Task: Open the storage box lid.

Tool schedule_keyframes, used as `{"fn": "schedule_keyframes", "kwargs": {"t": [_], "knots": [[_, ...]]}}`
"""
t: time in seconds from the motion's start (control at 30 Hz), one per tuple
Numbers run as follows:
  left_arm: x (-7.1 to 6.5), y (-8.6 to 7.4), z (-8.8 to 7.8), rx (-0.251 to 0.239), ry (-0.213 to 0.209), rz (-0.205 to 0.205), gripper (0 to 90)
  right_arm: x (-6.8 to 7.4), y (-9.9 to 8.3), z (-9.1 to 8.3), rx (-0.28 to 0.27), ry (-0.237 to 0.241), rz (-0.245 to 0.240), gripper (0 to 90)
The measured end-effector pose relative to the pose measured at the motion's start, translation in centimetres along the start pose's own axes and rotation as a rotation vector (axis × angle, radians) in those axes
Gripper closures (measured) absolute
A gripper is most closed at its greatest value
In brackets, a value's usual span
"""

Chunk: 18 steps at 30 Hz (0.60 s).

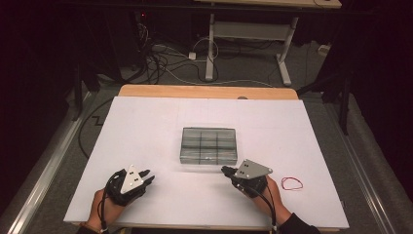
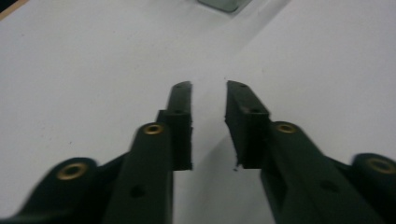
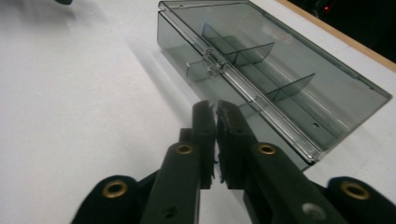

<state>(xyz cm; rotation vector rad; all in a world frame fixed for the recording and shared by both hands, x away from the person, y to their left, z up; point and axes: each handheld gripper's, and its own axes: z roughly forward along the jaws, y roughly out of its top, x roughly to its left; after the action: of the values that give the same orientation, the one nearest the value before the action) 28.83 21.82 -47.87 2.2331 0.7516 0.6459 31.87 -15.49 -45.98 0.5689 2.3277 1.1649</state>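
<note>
R claw (image 3: 215, 106) closed beside clear box (image 3: 289, 79), L claw (image 2: 208, 86) apart

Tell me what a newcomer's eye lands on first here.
First the clear box with dividers, lid closed, at the middle of the white table. Next the right hand-held gripper at the box's near right corner, jaws nearly shut, and the left hand-held gripper open over bare table. A red rubber band lies at the right.
</note>
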Motion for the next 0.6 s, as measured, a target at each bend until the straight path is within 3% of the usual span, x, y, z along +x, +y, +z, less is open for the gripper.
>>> {"fn": "schedule_keyframes", "kwargs": {"t": [0.13, 0.37, 0.6], "knots": [[-0.1, 1.4, 1.1, -0.016, -0.039, 0.015, 85.5, -0.1, 0.1, 0.8, 0.027, 0.010, 0.007, 90.0], [0.1, 4.1, 2.9, -0.041, -0.068, 0.011, 87.5, -0.1, 0.7, 2.6, 0.052, 0.014, 0.009, 90.0], [0.6, 5.4, 4.8, -0.047, -0.088, -0.013, 87.5, -0.2, 1.3, 4.2, 0.071, 0.022, 0.010, 90.0]]}}
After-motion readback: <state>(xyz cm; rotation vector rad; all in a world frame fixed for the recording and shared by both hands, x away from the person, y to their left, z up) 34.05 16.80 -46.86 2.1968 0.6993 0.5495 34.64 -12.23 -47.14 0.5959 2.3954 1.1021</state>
